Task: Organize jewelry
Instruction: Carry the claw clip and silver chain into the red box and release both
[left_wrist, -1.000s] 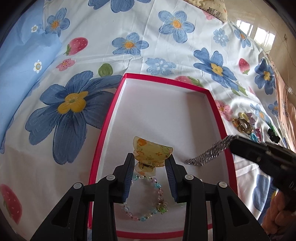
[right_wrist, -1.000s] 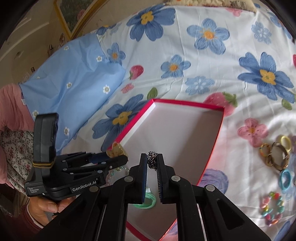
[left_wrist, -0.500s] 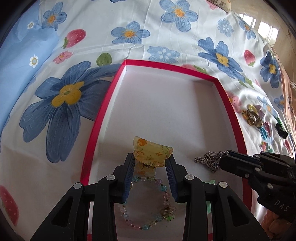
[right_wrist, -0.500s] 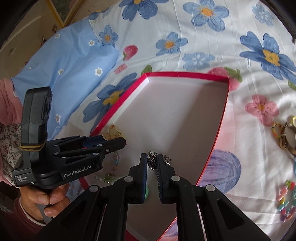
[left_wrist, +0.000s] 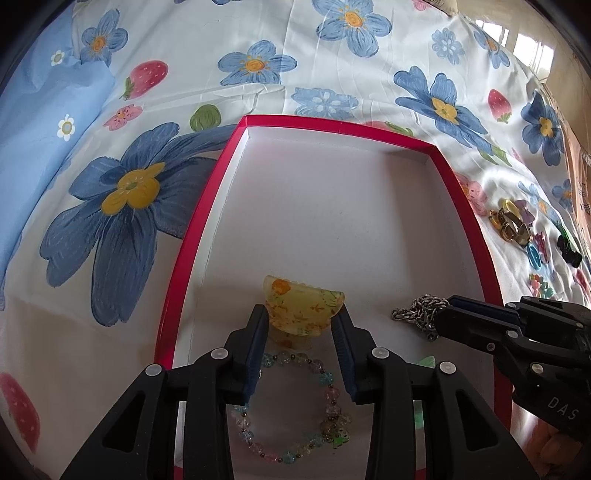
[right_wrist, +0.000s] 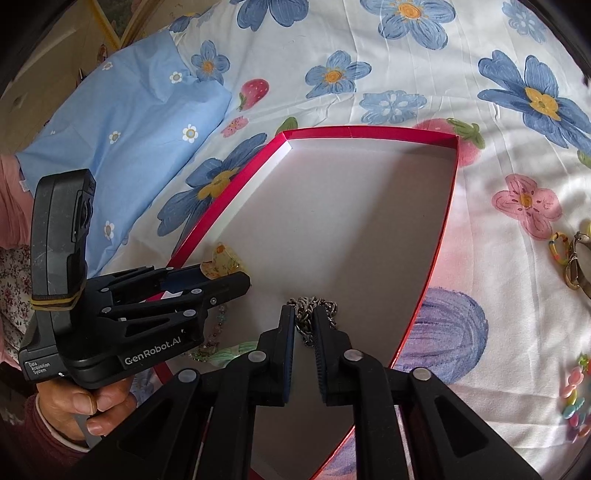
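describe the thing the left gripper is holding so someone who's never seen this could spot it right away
Find the red-rimmed box on the flowered bedsheet. Over its near end, the left gripper clamps a translucent yellow hair claw clip with orange specks. Unlike the pastel bead bracelet and silver chain nearby, it is one solid curved piece.

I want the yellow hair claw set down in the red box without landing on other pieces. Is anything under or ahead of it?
The beaded bracelet lies just behind the yellow hair claw in the left gripper; ahead, the red box floor is bare.
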